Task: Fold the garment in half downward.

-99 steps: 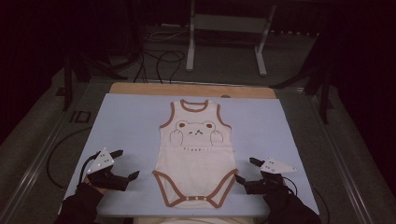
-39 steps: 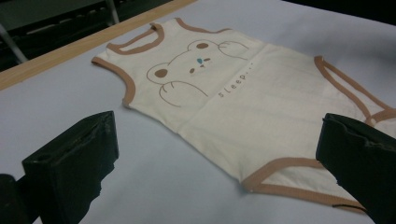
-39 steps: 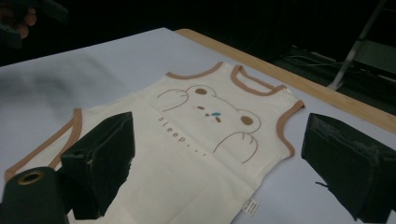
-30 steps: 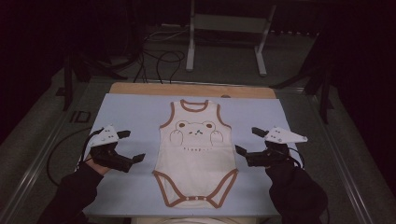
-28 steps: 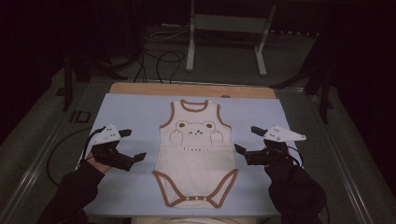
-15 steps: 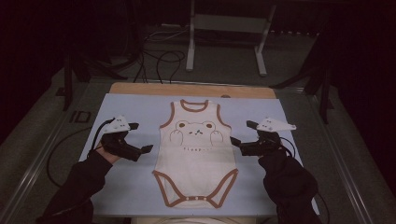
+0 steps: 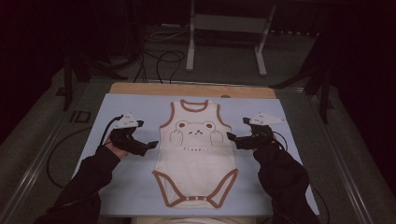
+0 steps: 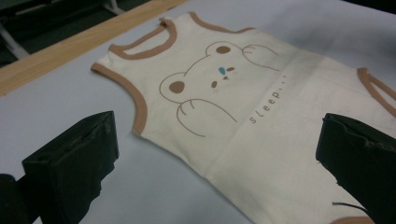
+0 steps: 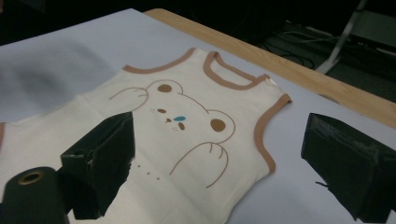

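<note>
A cream sleeveless baby bodysuit [image 7: 196,149] with brown trim and a bear print lies flat, neck away from me, on the pale blue mat [image 7: 140,191]. My left gripper [image 7: 148,142] hovers open at its left side, just below the armhole. My right gripper [image 7: 237,133] is open at the right armhole. In the left gripper view the bodysuit [image 8: 243,107] spreads between the wide-apart black jaws of the left gripper [image 8: 224,163]. In the right gripper view the bodysuit [image 9: 182,140] lies under the open right gripper [image 9: 224,163], whose jaws straddle the armhole edge.
The mat lies on a wooden tabletop [image 7: 187,88] whose far edge shows as a tan strip. Cables [image 7: 159,56] and a metal stand [image 7: 229,42] sit on the dark floor beyond. Metal rails [image 7: 42,158] run along both sides of the table.
Both grippers have moved forward and inward from the near corners of the mat to the bodysuit's sides by the armholes. The bodysuit has not moved.
</note>
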### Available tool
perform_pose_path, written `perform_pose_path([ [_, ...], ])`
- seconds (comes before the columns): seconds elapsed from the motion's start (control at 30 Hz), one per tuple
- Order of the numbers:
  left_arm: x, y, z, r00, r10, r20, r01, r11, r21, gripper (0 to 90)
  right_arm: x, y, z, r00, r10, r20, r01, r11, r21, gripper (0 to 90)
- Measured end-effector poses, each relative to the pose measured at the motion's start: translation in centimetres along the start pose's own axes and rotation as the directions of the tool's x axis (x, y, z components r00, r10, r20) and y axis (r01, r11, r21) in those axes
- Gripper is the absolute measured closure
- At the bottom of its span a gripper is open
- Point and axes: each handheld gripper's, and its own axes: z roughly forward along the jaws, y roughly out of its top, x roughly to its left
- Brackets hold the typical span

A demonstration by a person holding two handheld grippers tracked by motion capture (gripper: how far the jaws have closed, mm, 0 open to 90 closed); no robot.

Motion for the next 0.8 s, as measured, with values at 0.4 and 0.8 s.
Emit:
perform_pose_path([
  [0.4, 0.4, -1.0, 2.8, 0.9995, -0.03, -0.015, 0.03, 0.9985, 0.046, 0.0, -0.9, -1.8, 2.5, 0.9994, 0.035, -0.004, -0.034, 0.997, 0.073, 10.2],
  [0.8, 0.5, -2.3, 5.7, 0.9963, -0.085, -0.011, 0.086, 0.9907, 0.106, 0.0, -1.5, -3.7, 4.3, 0.998, 0.064, 0.004, -0.064, 0.986, 0.151, 12.4],
])
